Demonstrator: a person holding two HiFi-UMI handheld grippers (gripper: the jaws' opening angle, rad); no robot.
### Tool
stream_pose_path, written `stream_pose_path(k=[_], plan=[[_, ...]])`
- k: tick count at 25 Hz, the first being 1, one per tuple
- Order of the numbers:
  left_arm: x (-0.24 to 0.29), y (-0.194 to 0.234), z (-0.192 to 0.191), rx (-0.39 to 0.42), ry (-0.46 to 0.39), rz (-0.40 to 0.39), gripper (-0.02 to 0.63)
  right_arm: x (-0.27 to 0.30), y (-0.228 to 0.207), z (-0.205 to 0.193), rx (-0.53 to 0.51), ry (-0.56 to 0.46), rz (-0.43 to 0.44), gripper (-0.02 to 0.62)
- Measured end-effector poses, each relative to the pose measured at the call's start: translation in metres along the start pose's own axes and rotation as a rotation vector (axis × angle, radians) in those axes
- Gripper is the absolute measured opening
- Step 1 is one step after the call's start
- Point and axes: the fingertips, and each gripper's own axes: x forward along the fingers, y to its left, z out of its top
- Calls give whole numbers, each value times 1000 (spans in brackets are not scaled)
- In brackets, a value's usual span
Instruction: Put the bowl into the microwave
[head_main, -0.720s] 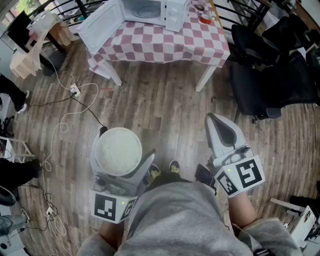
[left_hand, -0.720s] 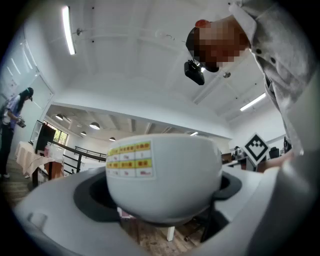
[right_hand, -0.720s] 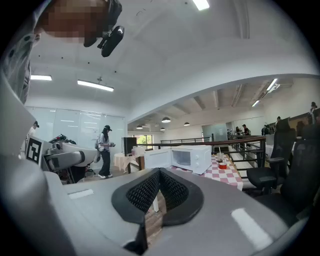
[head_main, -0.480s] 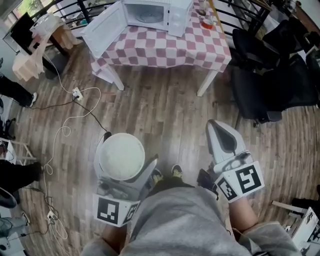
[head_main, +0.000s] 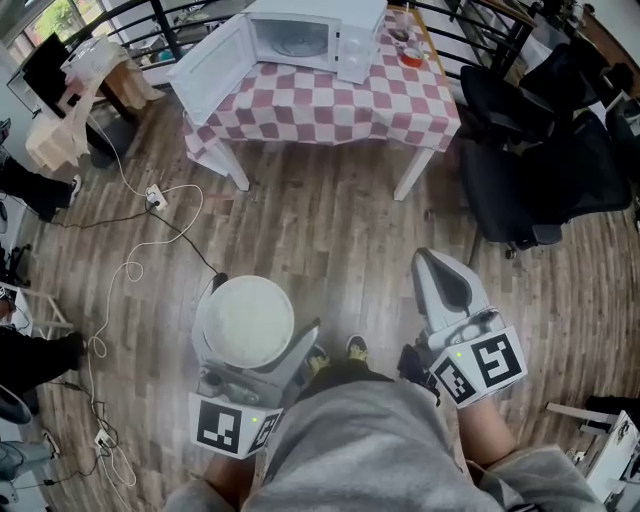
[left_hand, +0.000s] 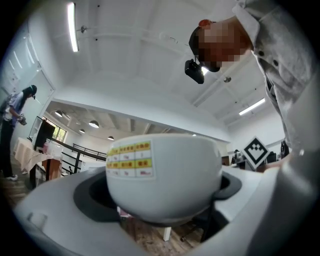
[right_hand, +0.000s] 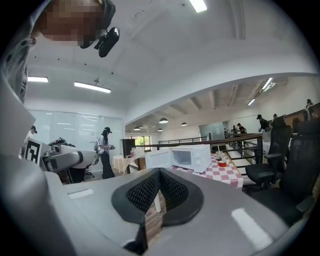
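Bowl (head_main: 243, 322), white, sits clamped btwn the jaws of the left gripper (head_main: 252, 303), low in the head view, above the wood floor (head_main: 330, 220) and just ahead of the person's grey-clad legs (head_main: 350, 440). Jaws stand wide, one each side of the bowl's wall. Left gripper view shows the bowl filling the gap, w/ a small yellow-and-red label (left_hand: 130, 160) on its side. Rim faces up, inside plain white.

Right gripper (head_main: 432, 250) is off to the right, approx level w/ the left one. Its jaws are brought together, only a thin slit btwn the black pads (right_hand: 175, 192), gripping nothing.

Microwave (head_main: 312, 35), white, stands on a table (head_main: 330, 105) w/ a red-and-white check cloth at the top of the head view, well apart from the bowl. Its door (head_main: 208, 68) hangs open to the left. Red cup (head_main: 411, 57) sits near the table's right end. Black office chairs (head_main: 540, 160) stand right of the table. White cables (head_main: 150, 235) trail over the floor on the left. Right gripper view has another person (right_hand: 105, 152) standing in the bg, left of the microwave.
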Motion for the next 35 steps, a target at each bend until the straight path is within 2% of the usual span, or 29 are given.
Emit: stream_pose_path(k=[10,23,35], plan=[[-16,17,8,3,-22,-12,517,8,30,7,-30,-17,17,-2],[-27,48,2,-14,-10,-12,517,33,63,7,-49,-17,33,-2],[-4,58,4,5,-32,-5,517,53,49,16,-58,-42,36,-2]])
